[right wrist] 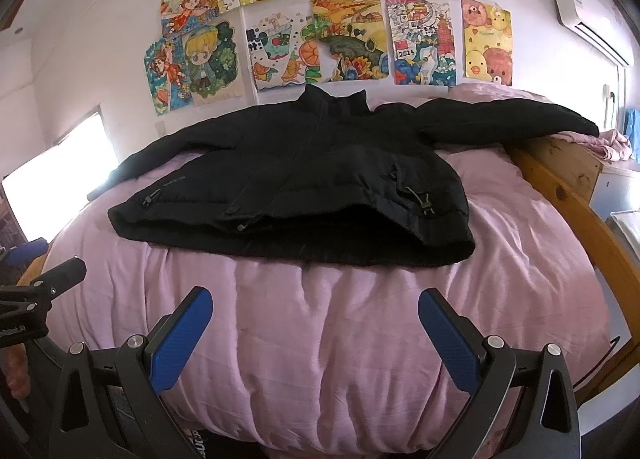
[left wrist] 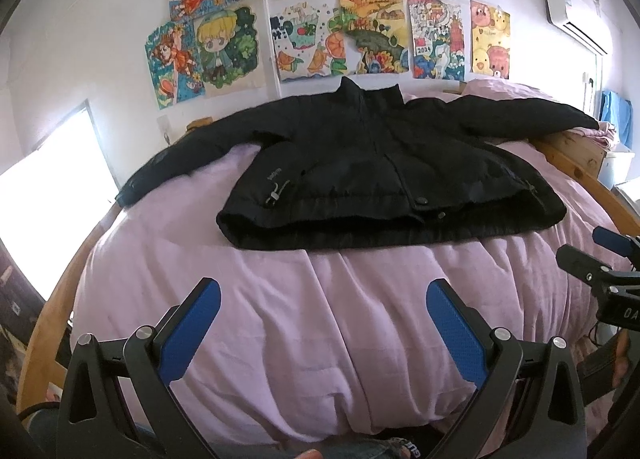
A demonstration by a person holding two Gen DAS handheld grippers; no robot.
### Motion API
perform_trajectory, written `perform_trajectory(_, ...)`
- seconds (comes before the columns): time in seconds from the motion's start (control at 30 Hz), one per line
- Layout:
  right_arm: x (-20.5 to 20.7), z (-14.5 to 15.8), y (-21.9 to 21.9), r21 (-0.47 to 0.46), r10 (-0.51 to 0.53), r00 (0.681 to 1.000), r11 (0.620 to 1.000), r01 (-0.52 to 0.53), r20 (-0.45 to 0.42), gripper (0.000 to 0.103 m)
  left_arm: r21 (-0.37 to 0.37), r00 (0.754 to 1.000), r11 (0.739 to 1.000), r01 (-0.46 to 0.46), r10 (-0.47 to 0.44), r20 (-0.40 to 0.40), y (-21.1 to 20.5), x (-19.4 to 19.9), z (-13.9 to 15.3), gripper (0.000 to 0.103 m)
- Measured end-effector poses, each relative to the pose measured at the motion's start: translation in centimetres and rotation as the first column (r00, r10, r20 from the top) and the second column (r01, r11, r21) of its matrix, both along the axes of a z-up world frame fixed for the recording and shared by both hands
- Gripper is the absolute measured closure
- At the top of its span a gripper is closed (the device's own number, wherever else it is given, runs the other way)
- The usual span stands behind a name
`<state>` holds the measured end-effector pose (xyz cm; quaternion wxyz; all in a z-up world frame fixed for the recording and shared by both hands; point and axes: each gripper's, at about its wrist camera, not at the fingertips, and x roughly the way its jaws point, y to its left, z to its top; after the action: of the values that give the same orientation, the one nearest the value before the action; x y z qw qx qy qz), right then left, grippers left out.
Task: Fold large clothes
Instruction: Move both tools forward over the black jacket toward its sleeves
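Observation:
A black padded jacket point(left wrist: 380, 167) lies flat and face up on a bed with a pink cover point(left wrist: 320, 319), collar toward the wall, both sleeves spread out sideways. It also shows in the right wrist view point(right wrist: 304, 187). My left gripper point(left wrist: 324, 299) is open and empty, held above the near part of the pink cover point(right wrist: 320, 339), short of the jacket's hem. My right gripper point(right wrist: 316, 307) is open and empty too, at the same distance from the hem. The right gripper also shows at the right edge of the left wrist view point(left wrist: 600, 259).
The bed has a wooden frame point(right wrist: 560, 175) curving along the right side and another rail point(left wrist: 52, 319) on the left. Children's drawings point(left wrist: 340, 27) cover the wall behind. A bright window point(left wrist: 52, 195) is at left, an air conditioner point(left wrist: 576, 19) at upper right.

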<state>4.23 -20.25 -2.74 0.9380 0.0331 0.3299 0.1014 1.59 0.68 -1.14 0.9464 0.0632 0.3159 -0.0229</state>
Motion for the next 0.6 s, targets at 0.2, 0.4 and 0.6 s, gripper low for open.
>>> perform_trajectory(0.2,0.3,1.8,-0.8,-0.066,-0.093,0.993,0.994,0.088,-0.068,0.0,-0.09,0.988,0.996,0.013,-0.027,-0.154,0.8,2.2,-0.8,0.002)
perform_trajectory(0.4,0.4,5.3,-1.9,-0.086,-0.1,0.993,0.992,0.095,-0.057,0.0,-0.024,0.982,0.999,0.027,-0.031,-0.186,2.2,4.1,2.2,0.002)
perform_trajectory(0.6,1.8,10.2,-2.7,-0.209,-0.057,0.997,0.976,0.068,0.059,0.0,0.06,0.992,0.998,0.011,-0.004,-0.125,4.0,6.9,7.8,0.002)
